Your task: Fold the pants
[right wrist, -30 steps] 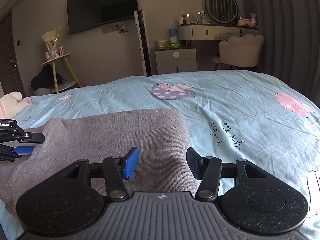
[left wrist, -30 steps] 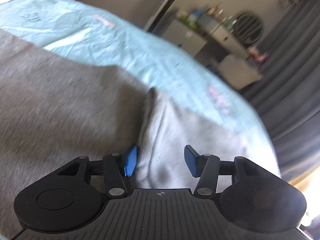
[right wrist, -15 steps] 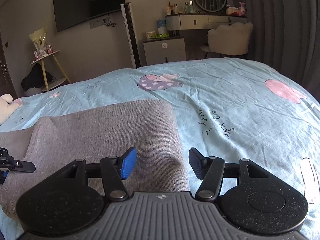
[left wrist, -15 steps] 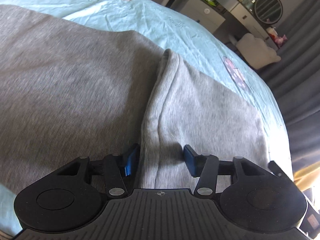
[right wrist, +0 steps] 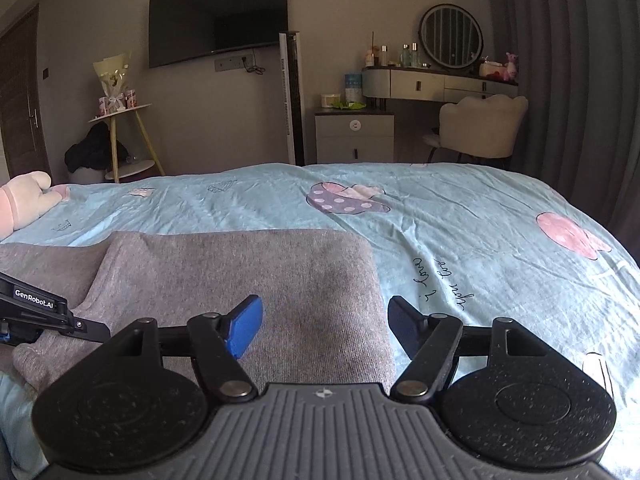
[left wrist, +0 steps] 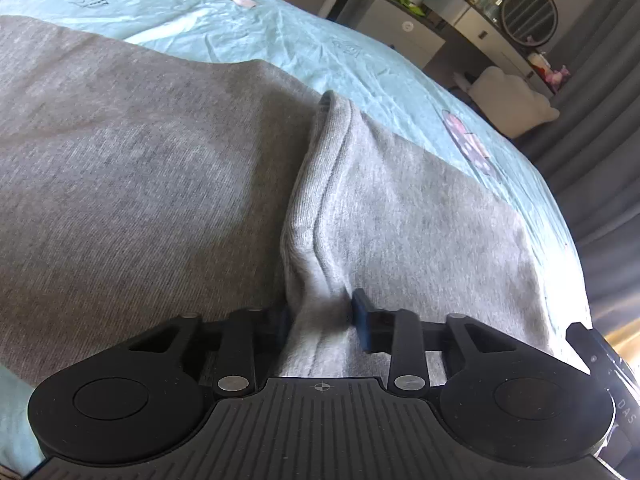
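Grey pants [left wrist: 140, 168] lie across the bed, one part folded over the rest; they also show in the right wrist view [right wrist: 248, 272]. A thick folded edge [left wrist: 316, 216] of the cloth runs straight into my left gripper [left wrist: 318, 316], whose jaws stand close on either side of it, pressing the fabric. The left gripper also shows at the left edge of the right wrist view [right wrist: 36, 312]. My right gripper [right wrist: 324, 328] is open and empty, hovering just above the near right corner of the folded pants.
The bed has a light blue sheet [right wrist: 460, 216] with cartoon prints. A pink plush toy [right wrist: 24, 204] lies at the far left. A nightstand [right wrist: 354, 136], a dressing table, a chair [right wrist: 480, 128] and grey curtains stand beyond the bed.
My left gripper moved forward onto the folded edge and its jaws closed in on the cloth. My right gripper stayed open and tilted up a little over the pants' corner.
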A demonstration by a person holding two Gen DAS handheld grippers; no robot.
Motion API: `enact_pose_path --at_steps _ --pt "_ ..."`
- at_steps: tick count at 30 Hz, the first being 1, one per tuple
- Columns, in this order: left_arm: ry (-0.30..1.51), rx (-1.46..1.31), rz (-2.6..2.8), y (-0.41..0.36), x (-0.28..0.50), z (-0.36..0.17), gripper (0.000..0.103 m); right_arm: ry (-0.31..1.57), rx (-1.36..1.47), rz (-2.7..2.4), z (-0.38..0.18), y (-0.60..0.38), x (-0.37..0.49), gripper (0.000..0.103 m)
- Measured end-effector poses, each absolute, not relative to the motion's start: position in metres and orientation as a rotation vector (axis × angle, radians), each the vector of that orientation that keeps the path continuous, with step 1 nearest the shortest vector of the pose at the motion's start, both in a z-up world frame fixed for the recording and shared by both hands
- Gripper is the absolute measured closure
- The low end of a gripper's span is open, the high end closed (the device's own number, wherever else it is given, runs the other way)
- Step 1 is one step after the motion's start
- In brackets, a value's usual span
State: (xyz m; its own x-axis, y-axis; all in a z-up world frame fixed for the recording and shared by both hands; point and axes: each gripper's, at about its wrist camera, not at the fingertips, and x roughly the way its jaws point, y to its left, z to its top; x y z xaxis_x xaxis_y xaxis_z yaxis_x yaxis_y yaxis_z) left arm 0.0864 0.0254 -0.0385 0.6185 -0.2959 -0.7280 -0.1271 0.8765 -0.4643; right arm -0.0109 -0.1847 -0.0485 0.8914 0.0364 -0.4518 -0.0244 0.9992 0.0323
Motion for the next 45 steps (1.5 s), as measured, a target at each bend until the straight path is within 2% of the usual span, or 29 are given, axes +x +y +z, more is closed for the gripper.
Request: enact_pose_path --at_steps 4,11,14,15,16,17,19,20,21,23,27,31,36,40,45 --pt "0.874 -0.495 -0.104 0.023 0.082 -0.035 0.084 0.545 0.013 0.021 -0.054 -0.182 -0.003 0.033" --pt "0.729 -0.443 -0.085 0.022 0.066 -0.011 0.086 0.532 0.024 0.017 -0.053 -0.184 -0.007 0.029" --pt "0.765 -0.424 -0.060 0.022 0.072 -0.018 0.085 0.549 0.007 0.025 -0.056 -0.181 -0.004 0.029" --pt "0.801 -0.426 -0.046 0.022 0.076 -0.024 0.084 0.559 0.000 0.028 -0.057 -0.180 -0.002 0.029" --pt "0.833 -0.421 -0.030 0.023 0.080 -0.030 0.078 0.574 -0.008 0.030 -0.058 -0.179 0.000 0.027" --pt "0.842 -0.419 -0.015 0.023 0.081 -0.033 0.074 0.596 -0.015 0.032 -0.060 -0.177 0.003 0.023" --pt "0.820 -0.424 -0.008 0.024 0.079 -0.030 0.066 0.644 -0.022 0.036 -0.066 -0.175 0.008 0.022" --pt "0.800 -0.427 0.007 0.027 0.076 -0.026 0.059 0.658 -0.018 0.036 -0.067 -0.176 0.010 0.022" --pt "0.775 -0.439 0.033 0.033 0.072 -0.022 0.044 0.671 -0.010 0.037 -0.068 -0.177 0.012 0.022" --pt "0.704 -0.525 0.076 0.053 0.061 -0.011 0.039 0.686 0.015 0.030 -0.070 -0.181 0.013 0.019" --pt "0.513 -0.777 0.206 0.125 0.030 0.011 0.023 0.705 0.065 0.024 -0.072 -0.189 0.015 0.018" --pt "0.385 -0.889 0.404 0.204 -0.012 0.008 0.020 0.727 0.093 0.027 -0.075 -0.193 0.020 0.017" --pt "0.353 -1.001 0.592 0.275 -0.052 -0.033 0.021 0.747 0.126 0.040 -0.079 -0.195 0.027 0.014" --pt "0.355 -1.127 0.544 0.305 -0.063 -0.065 0.023 0.771 0.185 0.032 -0.084 -0.200 0.033 0.013" --pt "0.291 -1.122 0.475 0.312 -0.050 -0.074 0.020 0.773 0.192 0.027 -0.087 -0.199 0.036 0.009"
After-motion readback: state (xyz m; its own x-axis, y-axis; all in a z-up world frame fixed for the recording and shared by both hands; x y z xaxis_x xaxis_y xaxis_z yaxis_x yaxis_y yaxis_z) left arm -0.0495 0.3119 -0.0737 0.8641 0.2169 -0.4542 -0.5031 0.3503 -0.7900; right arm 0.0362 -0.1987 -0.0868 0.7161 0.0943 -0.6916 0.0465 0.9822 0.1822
